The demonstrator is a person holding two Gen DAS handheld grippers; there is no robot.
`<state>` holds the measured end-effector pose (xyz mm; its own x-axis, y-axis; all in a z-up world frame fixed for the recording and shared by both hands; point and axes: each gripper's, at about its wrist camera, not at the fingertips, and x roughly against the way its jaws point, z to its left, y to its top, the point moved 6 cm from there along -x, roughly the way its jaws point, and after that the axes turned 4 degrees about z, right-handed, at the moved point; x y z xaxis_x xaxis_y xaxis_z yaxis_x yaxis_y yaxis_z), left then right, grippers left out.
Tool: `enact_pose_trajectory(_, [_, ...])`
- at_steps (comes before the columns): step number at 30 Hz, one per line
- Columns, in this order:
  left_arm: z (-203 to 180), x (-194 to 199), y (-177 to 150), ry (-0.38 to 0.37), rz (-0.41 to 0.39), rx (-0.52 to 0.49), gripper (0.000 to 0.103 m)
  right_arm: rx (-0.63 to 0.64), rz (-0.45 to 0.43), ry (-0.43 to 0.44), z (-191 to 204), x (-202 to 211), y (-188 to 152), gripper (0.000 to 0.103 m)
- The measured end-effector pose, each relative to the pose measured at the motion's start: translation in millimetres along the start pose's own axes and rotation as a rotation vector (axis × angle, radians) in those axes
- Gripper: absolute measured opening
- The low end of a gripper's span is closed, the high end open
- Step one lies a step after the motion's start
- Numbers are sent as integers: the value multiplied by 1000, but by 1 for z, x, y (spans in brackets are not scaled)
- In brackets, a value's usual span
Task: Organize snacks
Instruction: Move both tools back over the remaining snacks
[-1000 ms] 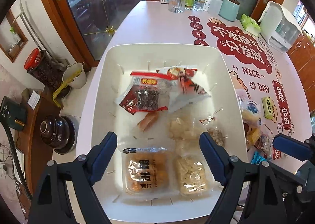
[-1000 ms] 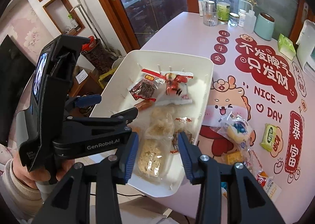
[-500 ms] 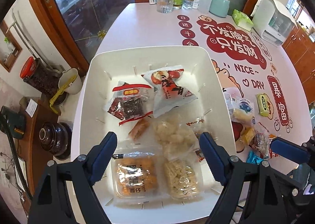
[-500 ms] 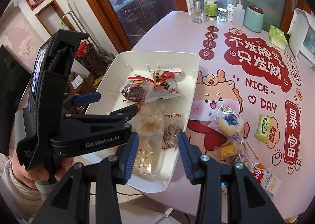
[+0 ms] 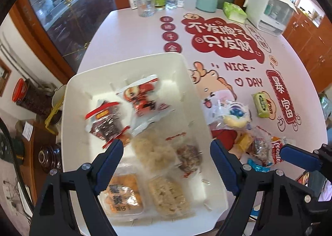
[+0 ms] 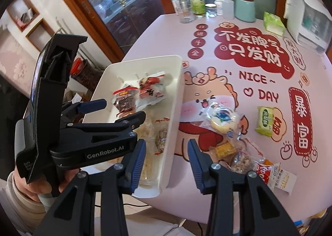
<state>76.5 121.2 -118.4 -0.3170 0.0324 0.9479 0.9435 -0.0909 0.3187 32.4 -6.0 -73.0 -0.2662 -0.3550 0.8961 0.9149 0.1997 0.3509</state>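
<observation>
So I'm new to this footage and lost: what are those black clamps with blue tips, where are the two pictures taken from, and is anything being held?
No robot here: a person holds a hand tool with two fingers in each hand, and each tool carries a wide-angle camera looking along its fingers. One picture comes from the left gripper, the other from the right gripper, which also shows the left tool in the person's hand. Both hover with jaws apart and hold nothing. Below is a white tray with several snack packets in it. More lie loose on the printed tablecloth, among them a green packet and a round wrapped cake.
</observation>
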Motion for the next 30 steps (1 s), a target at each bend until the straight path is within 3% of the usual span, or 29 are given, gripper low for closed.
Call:
enact_pose_trajectory(16, [-100, -4, 40, -59, -10, -217, 85, -266, -71, -29, -103, 29, -15, 42])
enact_pose_trajectory(24, [-162, -20, 56, -86, -6, -349, 85, -532, -43, -50, -183, 22, -60, 42])
enact_pose_trajectory(30, [-201, -45, 64, -97, 31, -411, 85, -778, -21, 12, -230, 12, -100, 44])
